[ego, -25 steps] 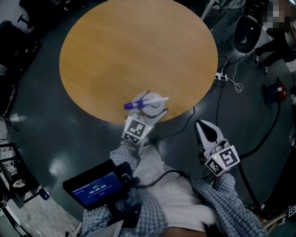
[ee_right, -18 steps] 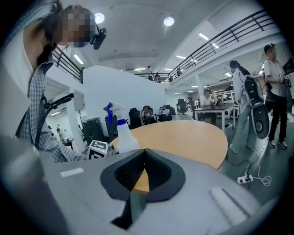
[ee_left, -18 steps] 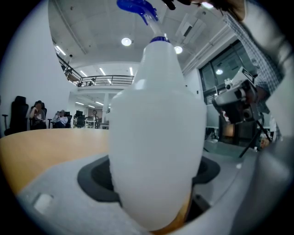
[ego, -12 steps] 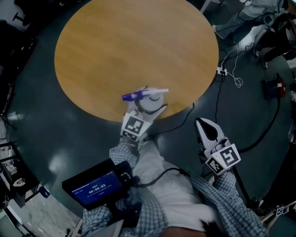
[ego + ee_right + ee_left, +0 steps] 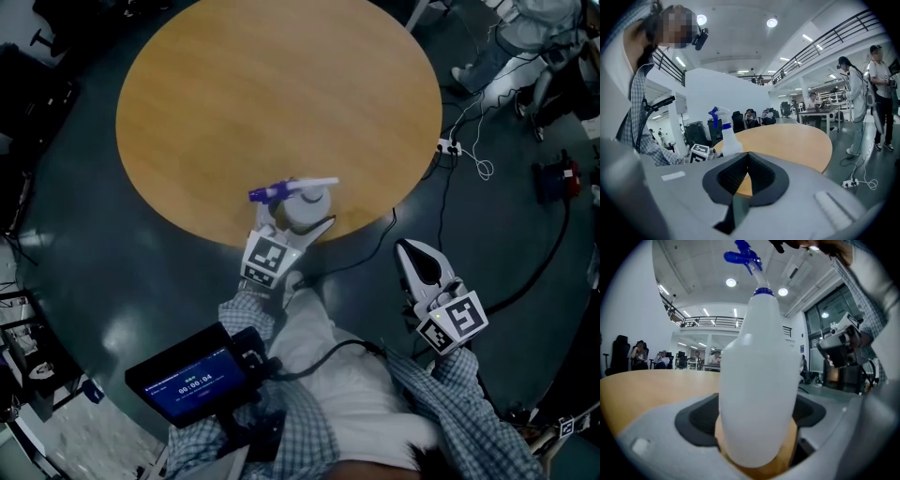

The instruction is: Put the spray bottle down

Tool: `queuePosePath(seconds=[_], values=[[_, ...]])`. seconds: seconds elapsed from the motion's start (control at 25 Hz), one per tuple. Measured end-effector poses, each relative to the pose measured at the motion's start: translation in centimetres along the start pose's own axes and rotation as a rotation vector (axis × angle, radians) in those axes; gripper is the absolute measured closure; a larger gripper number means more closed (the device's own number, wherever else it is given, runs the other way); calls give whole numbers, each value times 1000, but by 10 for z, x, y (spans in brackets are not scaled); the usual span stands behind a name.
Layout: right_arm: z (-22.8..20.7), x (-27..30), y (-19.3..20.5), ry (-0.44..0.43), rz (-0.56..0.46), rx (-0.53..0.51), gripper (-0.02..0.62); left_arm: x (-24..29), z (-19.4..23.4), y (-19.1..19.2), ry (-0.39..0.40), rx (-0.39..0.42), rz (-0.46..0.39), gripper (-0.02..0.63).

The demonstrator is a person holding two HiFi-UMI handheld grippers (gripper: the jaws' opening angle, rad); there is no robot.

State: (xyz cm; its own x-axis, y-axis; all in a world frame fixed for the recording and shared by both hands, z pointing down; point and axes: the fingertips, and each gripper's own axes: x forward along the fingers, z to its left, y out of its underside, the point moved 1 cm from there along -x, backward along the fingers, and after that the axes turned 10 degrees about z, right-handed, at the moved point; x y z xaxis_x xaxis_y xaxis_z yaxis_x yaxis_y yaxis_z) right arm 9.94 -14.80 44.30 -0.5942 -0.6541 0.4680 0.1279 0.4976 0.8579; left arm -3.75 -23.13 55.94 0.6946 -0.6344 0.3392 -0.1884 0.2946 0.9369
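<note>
A white spray bottle (image 5: 306,204) with a blue nozzle (image 5: 266,193) stands upright between the jaws of my left gripper (image 5: 298,219), which is shut on its body. It is just inside the near edge of the round wooden table (image 5: 281,94). In the left gripper view the bottle (image 5: 757,376) fills the middle and wood shows under its base; I cannot tell whether it touches the table. My right gripper (image 5: 419,264) is shut and holds nothing, over the floor to the right of the table. From the right gripper view (image 5: 747,164) the bottle (image 5: 726,138) shows at the table's left edge.
A handheld screen device (image 5: 192,375) hangs at my lower left. A power strip (image 5: 446,150) and cables (image 5: 487,169) lie on the dark floor right of the table, with a red object (image 5: 555,183) further right. A person's legs (image 5: 502,56) are at the top right.
The left gripper has carried the bottle a little further in over the table's near edge. The right gripper has stayed where it was.
</note>
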Motion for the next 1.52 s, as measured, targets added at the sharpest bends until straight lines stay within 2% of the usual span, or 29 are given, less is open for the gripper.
queuePosePath(seconds=[0.16,0.36,0.56,0.6,0.68,0.76,0.8,1.04,1.32,1.52], values=[[-10,8,-5,-5,-3,6,592,0,11,5,-17,-18,17,152],[2,-19,2,-23,-27,15,592,-32,-11,2,-63,-23,19,152],[14,-18,-5,-64,-48,12,592,-63,-16,-8,-105,-2,23,154],[17,-16,-9,-73,-55,9,592,-71,-16,-12,-120,3,20,167],[23,-14,-16,-89,-71,1,592,-85,-14,-22,-154,10,12,253],[30,-17,-24,-100,-88,-10,592,-99,-18,-35,-180,18,2,403],[34,-19,-28,-105,-97,-13,592,-106,-22,-42,-186,23,-3,445],[38,-4,-32,-132,-119,-16,592,-122,-36,-58,-189,38,-28,591],[39,14,-33,-156,-135,-33,593,-122,-48,-60,-157,67,-27,607],[44,16,-35,-171,-135,-63,594,-124,-49,-60,-146,24,-49,607]])
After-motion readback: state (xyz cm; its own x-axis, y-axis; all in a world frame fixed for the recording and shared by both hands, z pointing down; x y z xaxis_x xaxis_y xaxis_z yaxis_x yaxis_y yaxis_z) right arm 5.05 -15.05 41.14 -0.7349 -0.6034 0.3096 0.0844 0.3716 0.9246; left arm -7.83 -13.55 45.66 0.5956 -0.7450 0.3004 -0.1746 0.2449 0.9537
